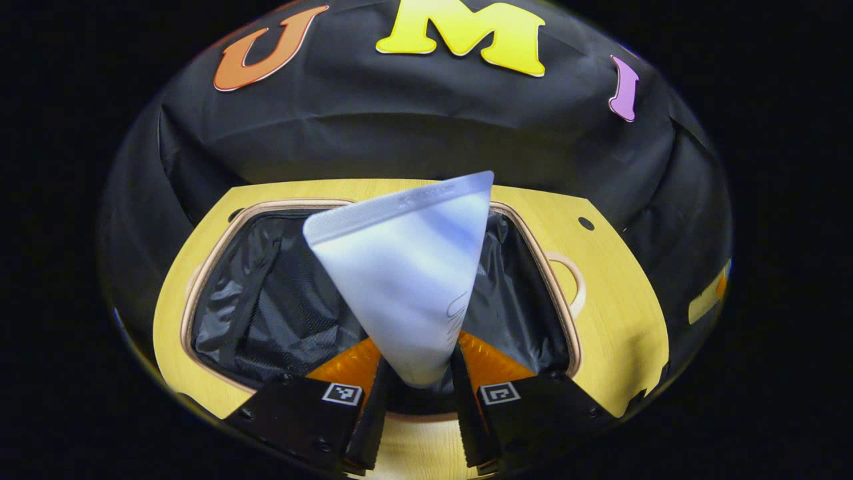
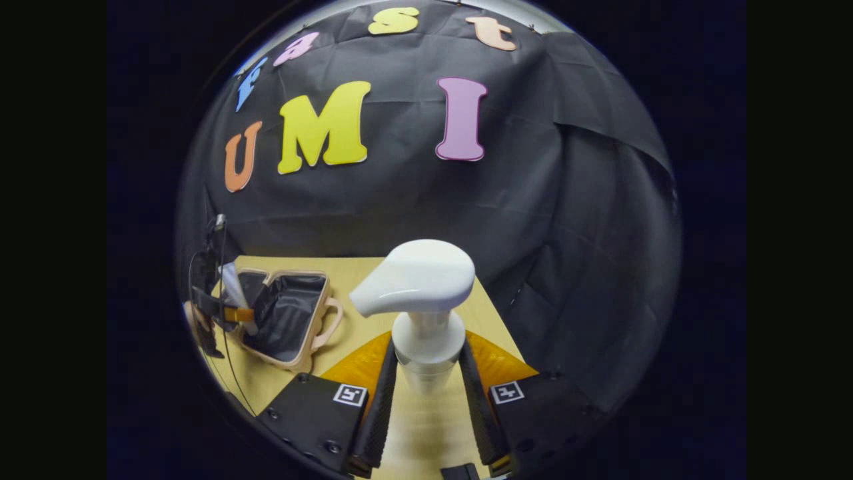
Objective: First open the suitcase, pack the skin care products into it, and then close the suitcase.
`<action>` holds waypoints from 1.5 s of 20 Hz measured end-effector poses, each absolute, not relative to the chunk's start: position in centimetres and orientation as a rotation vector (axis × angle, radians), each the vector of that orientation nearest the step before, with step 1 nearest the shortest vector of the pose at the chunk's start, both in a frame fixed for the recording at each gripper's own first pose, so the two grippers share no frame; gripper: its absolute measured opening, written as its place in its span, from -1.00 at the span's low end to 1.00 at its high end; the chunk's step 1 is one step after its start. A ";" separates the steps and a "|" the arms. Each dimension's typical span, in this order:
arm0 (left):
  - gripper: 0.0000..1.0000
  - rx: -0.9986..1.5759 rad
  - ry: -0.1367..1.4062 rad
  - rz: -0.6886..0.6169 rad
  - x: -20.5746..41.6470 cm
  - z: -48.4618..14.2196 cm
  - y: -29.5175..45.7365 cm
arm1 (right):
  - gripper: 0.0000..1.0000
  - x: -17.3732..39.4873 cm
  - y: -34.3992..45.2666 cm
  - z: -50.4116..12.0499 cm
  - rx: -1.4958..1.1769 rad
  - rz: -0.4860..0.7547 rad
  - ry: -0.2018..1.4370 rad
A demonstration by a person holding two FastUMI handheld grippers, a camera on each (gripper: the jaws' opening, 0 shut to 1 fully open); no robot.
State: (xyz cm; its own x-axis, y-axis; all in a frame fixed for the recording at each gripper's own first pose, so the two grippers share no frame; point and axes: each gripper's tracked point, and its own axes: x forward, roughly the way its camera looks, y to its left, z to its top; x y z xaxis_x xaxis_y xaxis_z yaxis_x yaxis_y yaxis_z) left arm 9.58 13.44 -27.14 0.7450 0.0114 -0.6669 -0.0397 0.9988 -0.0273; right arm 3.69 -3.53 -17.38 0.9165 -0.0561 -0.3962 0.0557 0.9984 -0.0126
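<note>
Clamped in the left tool [image 1: 418,393], we find a tube [image 1: 406,280] above the open suitcase [image 1: 266,300]. Right tool [image 2: 426,400] grips a pump bottle [image 2: 426,313] beside the suitcase. Packing and closing remain.

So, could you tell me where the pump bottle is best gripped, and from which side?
Grip the pump bottle at its narrow neck just under the wide pump head, coming in level from the side. It stands upright, and the overhanging head should keep it from slipping down. The right gripper already holds it so, one finger on each side of the neck.
</note>
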 end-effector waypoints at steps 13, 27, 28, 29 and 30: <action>-0.03 0.150 1.057 0.086 11.5 -33.4 14.2 | 0.00 3.0 0.0 -19.8 -0.017 0.029 0.469; 0.67 0.029 0.901 0.099 12.1 -30.3 12.8 | 0.00 8.7 7.7 -18.5 -0.091 0.204 0.485; 0.86 0.036 0.857 0.092 12.3 -29.0 12.7 | 0.00 9.3 9.1 -17.7 -0.090 0.227 0.476; 0.87 0.048 0.805 0.084 12.2 -27.2 12.8 | 0.00 9.8 10.7 -17.1 -0.086 0.254 0.469; 0.84 0.057 0.756 0.074 11.8 -25.6 13.0 | 0.00 10.4 12.4 -16.3 -0.085 0.277 0.461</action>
State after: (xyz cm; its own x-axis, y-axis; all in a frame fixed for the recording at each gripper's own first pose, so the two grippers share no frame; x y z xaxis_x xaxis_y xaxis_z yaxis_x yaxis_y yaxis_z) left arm 11.85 12.98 -25.63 0.7251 0.0872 -0.6832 -0.0461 0.9959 0.0781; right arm 10.44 12.39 -16.30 0.8586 0.2448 -0.4504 -0.2830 0.9589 -0.0184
